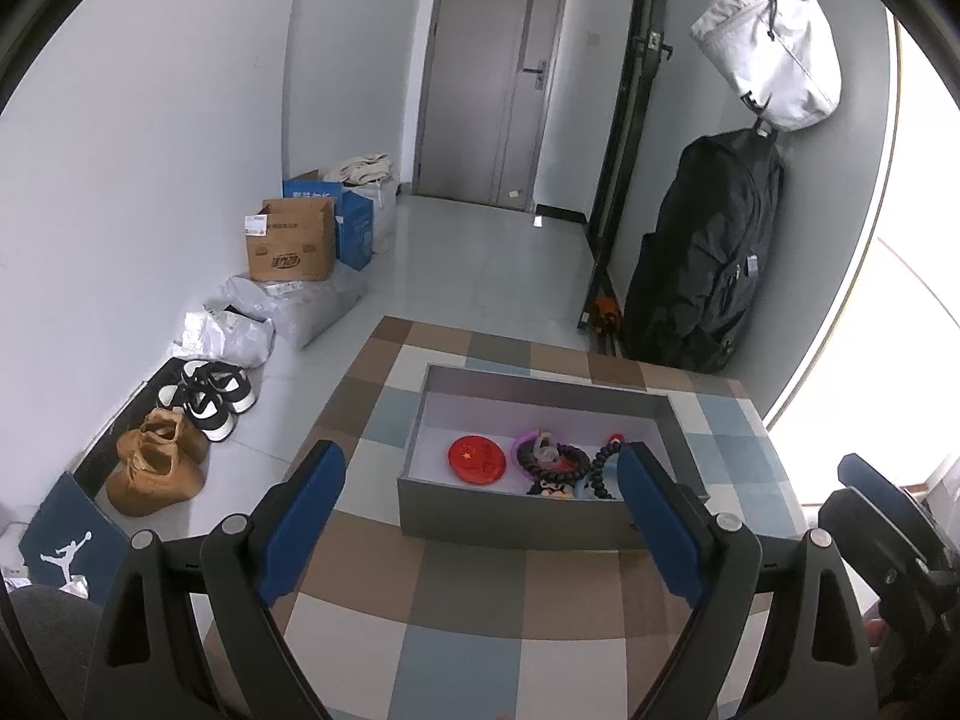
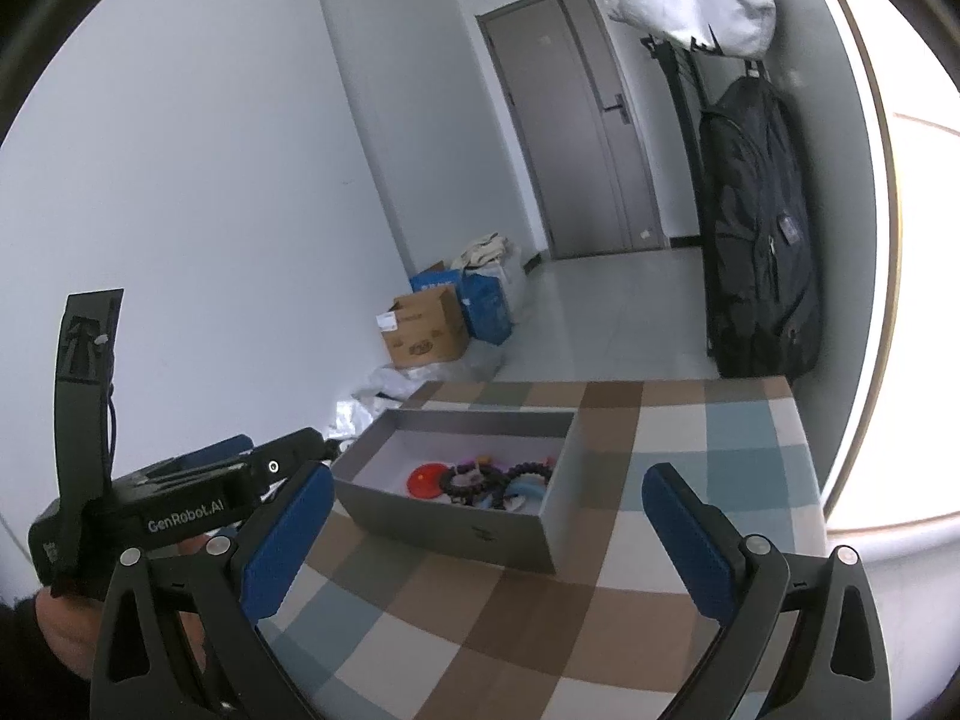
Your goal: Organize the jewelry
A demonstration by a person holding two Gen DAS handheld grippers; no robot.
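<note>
Jewelry [image 1: 555, 462] lies in a gray box [image 1: 540, 396], long side crosswise; both tools [image 1: 480, 516] [image 2: 489, 531] gape, empty.

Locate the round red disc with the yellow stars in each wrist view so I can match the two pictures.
Left wrist view: the round red disc lies in the grey open box, left of the bead bracelets, just below picture centre.
Right wrist view: the disc lies in the same box, at the left end of the jewelry, lower centre.
Shared landmark: the grey door.
</note>
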